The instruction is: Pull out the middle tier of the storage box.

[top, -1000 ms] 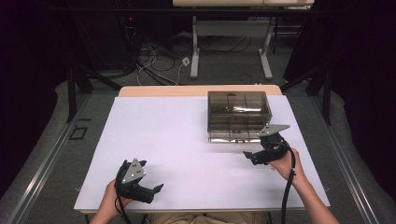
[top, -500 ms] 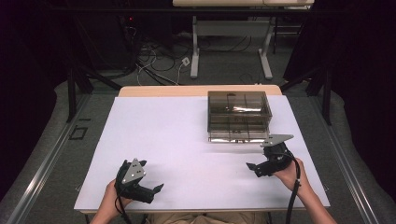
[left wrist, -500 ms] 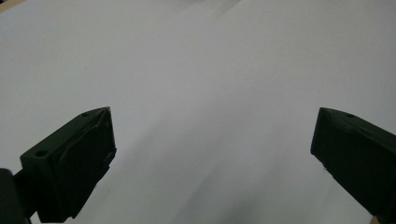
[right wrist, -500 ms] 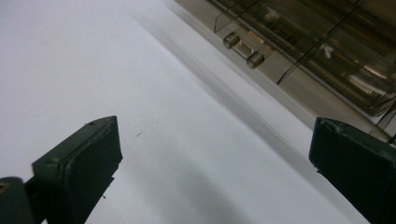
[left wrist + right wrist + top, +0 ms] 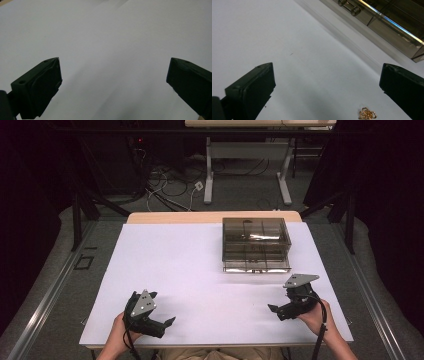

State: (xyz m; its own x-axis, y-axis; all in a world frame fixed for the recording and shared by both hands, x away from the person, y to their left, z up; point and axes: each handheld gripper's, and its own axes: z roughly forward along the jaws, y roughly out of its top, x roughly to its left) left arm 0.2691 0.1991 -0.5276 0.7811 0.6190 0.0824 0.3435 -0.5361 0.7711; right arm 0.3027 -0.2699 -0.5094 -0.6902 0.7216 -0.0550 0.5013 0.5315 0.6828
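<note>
A smoky see-through drawer box (image 5: 256,245) stands on the white table (image 5: 190,265), right of centre toward the back. In the right gripper view its drawer front with small round knobs (image 5: 352,7) runs across the upper right. A tiny gold clover-shaped charm (image 5: 367,114) lies on the table just in front of the right gripper (image 5: 327,66), closer to its right-hand jaw. That gripper (image 5: 279,301) is open, near the table's front right, apart from the box. The left gripper (image 5: 162,309) rests at the front left, and its jaws (image 5: 113,65) stand wide open over bare table.
The table's wooden back edge (image 5: 210,216) shows beyond the white sheet. Behind it on the dark floor are desk legs (image 5: 210,175) and loose cables (image 5: 170,180). A metal rail (image 5: 45,305) runs along the left side. Black curtains close in both sides.
The right gripper has drawn back from the drawer box toward the near edge of the table. The left gripper has stayed put.
</note>
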